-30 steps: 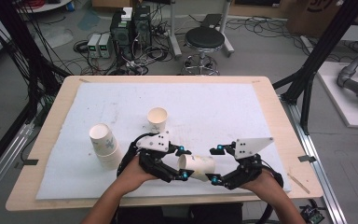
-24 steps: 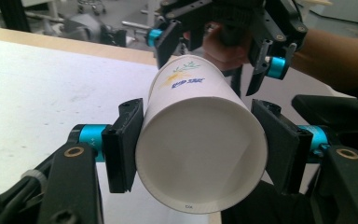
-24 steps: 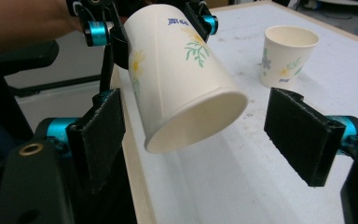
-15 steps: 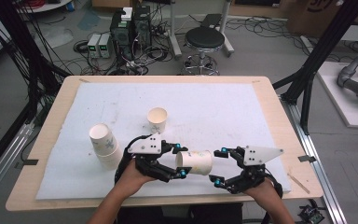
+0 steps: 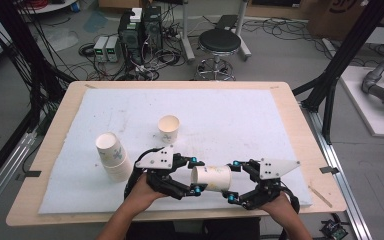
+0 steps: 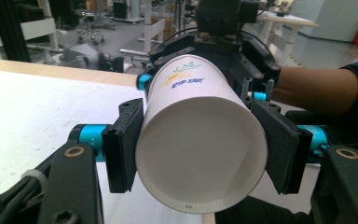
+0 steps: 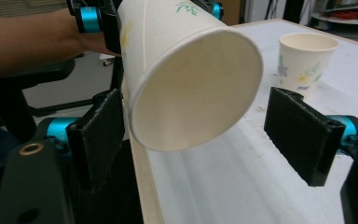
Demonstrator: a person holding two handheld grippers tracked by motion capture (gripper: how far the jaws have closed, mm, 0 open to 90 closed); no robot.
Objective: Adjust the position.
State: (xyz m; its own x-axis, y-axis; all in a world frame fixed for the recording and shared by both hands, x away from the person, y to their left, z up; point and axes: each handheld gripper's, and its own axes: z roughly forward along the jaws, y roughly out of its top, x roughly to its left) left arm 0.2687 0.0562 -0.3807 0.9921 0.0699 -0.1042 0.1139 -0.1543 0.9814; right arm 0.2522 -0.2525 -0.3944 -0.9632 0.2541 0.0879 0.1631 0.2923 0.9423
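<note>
Lying sideways above the counter (image 5: pixel 290 125), the smooth paper cup (image 5: pixel 211 178) is clamped by the left claw (image 5: pixel 194 176); the right claw (image 5: pixel 234 181) stands wide around its empty open mouth.

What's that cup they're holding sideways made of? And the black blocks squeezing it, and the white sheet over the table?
The cup looks like thin matt paper: a rolled rim, a side seam and a printed leaf design. The left tool presses it with black pads that look like matt rubber or dense foam, though which is hard to tell. The white sheet seems a soft foam or felt mat, dull and lightly scuffed, lying over the pale wooden table.
</note>
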